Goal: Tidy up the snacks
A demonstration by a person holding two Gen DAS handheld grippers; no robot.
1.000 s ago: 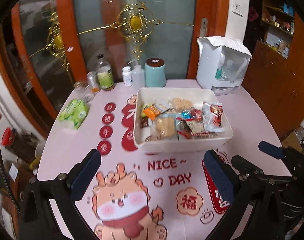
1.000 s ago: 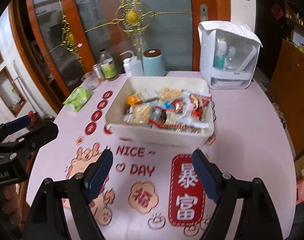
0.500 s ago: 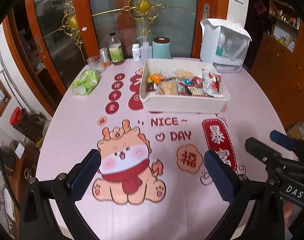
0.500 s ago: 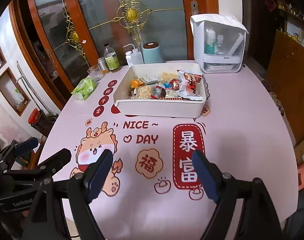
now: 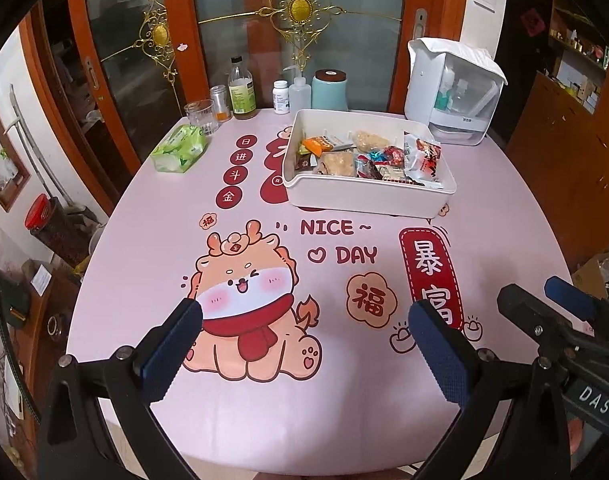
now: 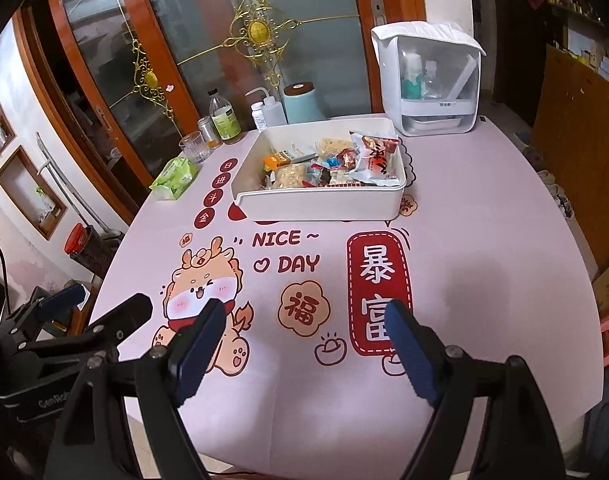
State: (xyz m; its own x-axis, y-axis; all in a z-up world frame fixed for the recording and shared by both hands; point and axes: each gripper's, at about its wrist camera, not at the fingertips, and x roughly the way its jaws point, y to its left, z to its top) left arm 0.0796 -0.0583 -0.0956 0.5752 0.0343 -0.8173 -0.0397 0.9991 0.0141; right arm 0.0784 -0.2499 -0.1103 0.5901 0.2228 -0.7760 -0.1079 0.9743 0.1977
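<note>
While both grippers hang over the near edge of the pink table (image 5: pixel 152 240), the left gripper (image 5: pixel 304 344) and the right gripper (image 6: pixel 304 340) each stand wide apart with nothing between the pads. Well beyond them, the white bin (image 5: pixel 368 196) sits toward the far side, its snacks (image 5: pixel 368 160) heaped inside, with bottles (image 5: pixel 242 92) lined up behind it.

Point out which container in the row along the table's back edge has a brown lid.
The pale blue canister, at the row's right end beside the squeeze bottle; its neighbours have white, black or silver tops.
</note>
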